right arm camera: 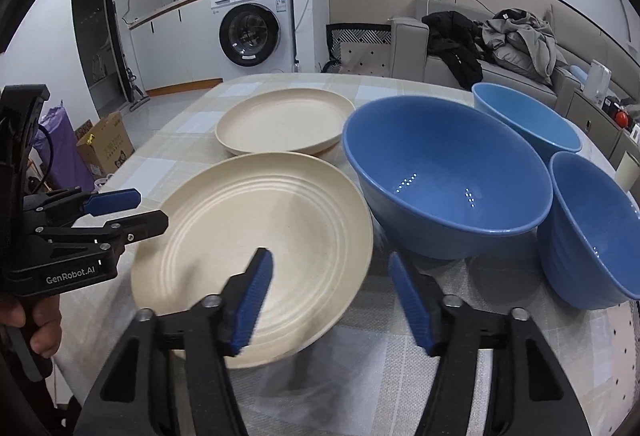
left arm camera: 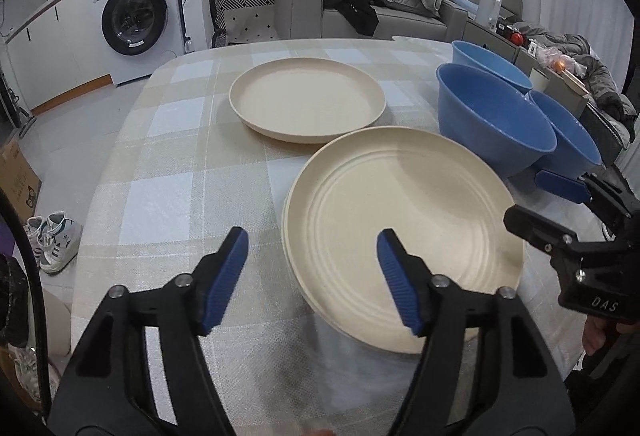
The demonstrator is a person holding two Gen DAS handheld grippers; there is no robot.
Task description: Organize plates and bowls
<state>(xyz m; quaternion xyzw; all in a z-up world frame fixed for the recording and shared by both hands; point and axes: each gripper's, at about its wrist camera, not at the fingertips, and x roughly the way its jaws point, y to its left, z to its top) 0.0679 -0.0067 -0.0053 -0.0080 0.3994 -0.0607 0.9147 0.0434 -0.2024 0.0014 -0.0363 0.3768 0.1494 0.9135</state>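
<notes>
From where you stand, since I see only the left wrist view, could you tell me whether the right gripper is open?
Observer: Yes, the right gripper is open and empty, with its jaws straddling the right edge of the near plate.
Operator: Thank you. Is anything inside the nearest bowl?
Observer: No, the nearest bowl is empty.
Operator: And the bottom of the big bowl?
Observer: The big bowl is bare to the bottom.

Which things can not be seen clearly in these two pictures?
- Third blue bowl: cut off by the right wrist view's edge; in the left wrist view, the large blue bowl covers most of it.
- Near ridged cream plate: its front rim hides behind the left gripper fingers.
- Labels on the white washing machine: too small.
</notes>
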